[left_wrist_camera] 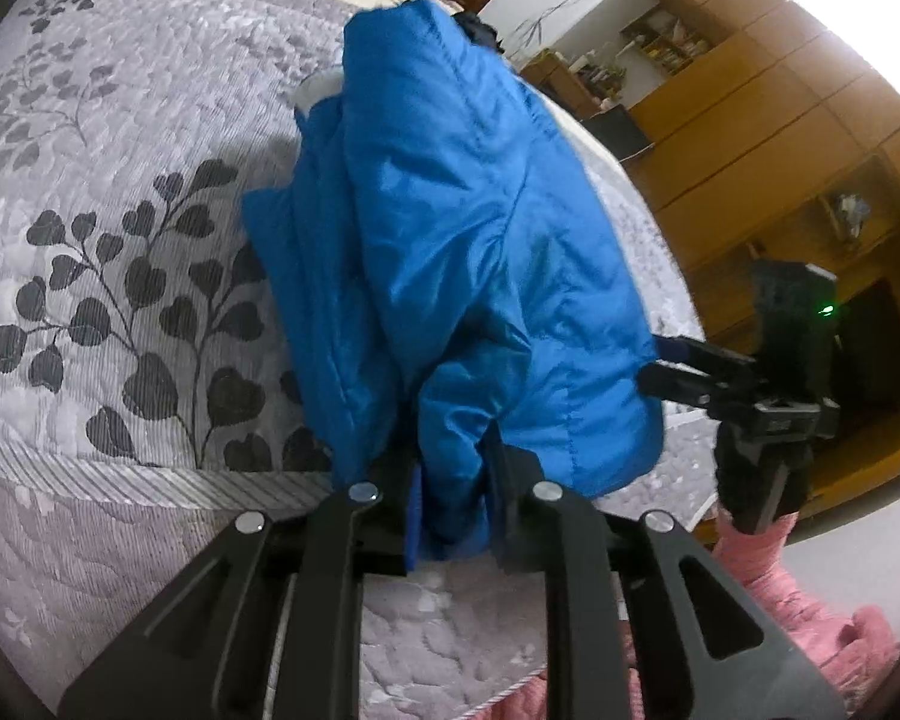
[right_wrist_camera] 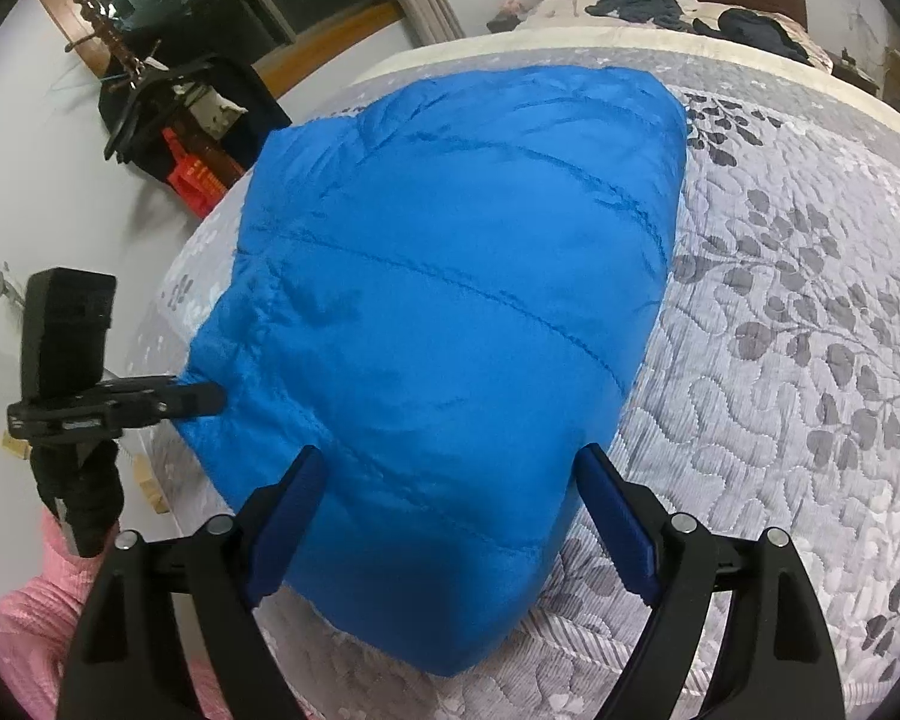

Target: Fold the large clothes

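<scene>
A blue quilted puffer jacket (right_wrist_camera: 450,276) lies folded into a thick bundle on the bed. In the left wrist view my left gripper (left_wrist_camera: 450,498) is shut on a bunched edge of the jacket (left_wrist_camera: 450,228), with fabric pinched between its fingers. From the right wrist view the left gripper (right_wrist_camera: 207,399) bites the bundle's left edge. My right gripper (right_wrist_camera: 450,480) is open, and its blue-padded fingers (right_wrist_camera: 297,498) straddle the near end of the bundle. The right gripper (left_wrist_camera: 660,369) also shows in the left wrist view, at the jacket's right edge.
The bed has a grey quilted bedspread (right_wrist_camera: 780,360) with a dark leaf print. Dark clothes (right_wrist_camera: 744,24) are piled by the headboard. A pink sleeve (left_wrist_camera: 774,552) holds the right gripper. Wooden cabinets (left_wrist_camera: 768,120) stand past the bed; a coat rack and red crate (right_wrist_camera: 195,177) stand near a window.
</scene>
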Motion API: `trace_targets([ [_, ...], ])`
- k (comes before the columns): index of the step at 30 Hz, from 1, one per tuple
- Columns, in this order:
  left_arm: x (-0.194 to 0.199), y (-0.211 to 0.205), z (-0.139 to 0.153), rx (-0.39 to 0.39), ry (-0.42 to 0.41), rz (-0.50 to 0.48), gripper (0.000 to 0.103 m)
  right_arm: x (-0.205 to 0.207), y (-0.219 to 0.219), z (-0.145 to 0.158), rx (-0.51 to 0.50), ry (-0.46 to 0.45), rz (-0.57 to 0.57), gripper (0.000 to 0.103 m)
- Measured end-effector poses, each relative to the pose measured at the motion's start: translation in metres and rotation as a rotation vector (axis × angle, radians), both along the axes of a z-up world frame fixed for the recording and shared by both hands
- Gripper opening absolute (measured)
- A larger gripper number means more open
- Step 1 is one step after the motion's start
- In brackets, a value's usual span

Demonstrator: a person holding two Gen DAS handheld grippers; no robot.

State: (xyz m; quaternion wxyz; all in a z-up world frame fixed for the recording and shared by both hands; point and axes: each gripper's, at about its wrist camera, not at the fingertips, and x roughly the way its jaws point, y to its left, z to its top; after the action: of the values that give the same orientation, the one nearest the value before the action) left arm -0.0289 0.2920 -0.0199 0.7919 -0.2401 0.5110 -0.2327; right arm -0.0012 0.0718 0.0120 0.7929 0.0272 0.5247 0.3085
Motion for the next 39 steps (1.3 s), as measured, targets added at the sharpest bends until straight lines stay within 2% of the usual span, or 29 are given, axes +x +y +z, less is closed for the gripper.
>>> trace_targets([
  [6, 0.003, -0.01, -0.006, 0.062, -0.011, -0.014, 0.018, 0.002, -0.001, -0.005, 0.002, -0.004, 0.003, 0.087],
  [10, 0.006, -0.01, -0.007, 0.057, -0.001, -0.012, 0.018, 0.003, -0.001, -0.009, -0.002, 0.001, -0.002, 0.088],
  [13, 0.003, -0.006, 0.011, 0.068, -0.015, -0.029, 0.024, 0.003, -0.001, -0.008, 0.0, 0.003, -0.009, 0.088],
  [17, -0.006, 0.007, 0.05, 0.122, -0.123, 0.008, 0.025, 0.003, -0.003, -0.006, -0.004, -0.004, -0.008, 0.088],
  [20, 0.003, 0.018, 0.073, 0.121, -0.182, 0.052, 0.026, 0.003, -0.003, -0.005, -0.006, -0.009, -0.006, 0.088],
  [23, 0.026, 0.015, 0.085, 0.136, -0.218, 0.057, 0.026, 0.002, -0.001, -0.004, -0.01, -0.014, -0.006, 0.088],
  [28, 0.078, 0.013, 0.073, 0.162, -0.171, 0.084, 0.026, 0.001, 0.0, -0.004, -0.01, -0.013, -0.007, 0.088],
  [31, 0.109, 0.025, 0.062, 0.139, -0.125, 0.107, 0.026, 0.002, -0.001, -0.004, -0.011, -0.014, -0.006, 0.088],
  [39, 0.143, 0.028, 0.027, 0.156, -0.027, 0.098, 0.032, 0.007, 0.0, -0.006, -0.013, -0.018, -0.002, 0.09],
])
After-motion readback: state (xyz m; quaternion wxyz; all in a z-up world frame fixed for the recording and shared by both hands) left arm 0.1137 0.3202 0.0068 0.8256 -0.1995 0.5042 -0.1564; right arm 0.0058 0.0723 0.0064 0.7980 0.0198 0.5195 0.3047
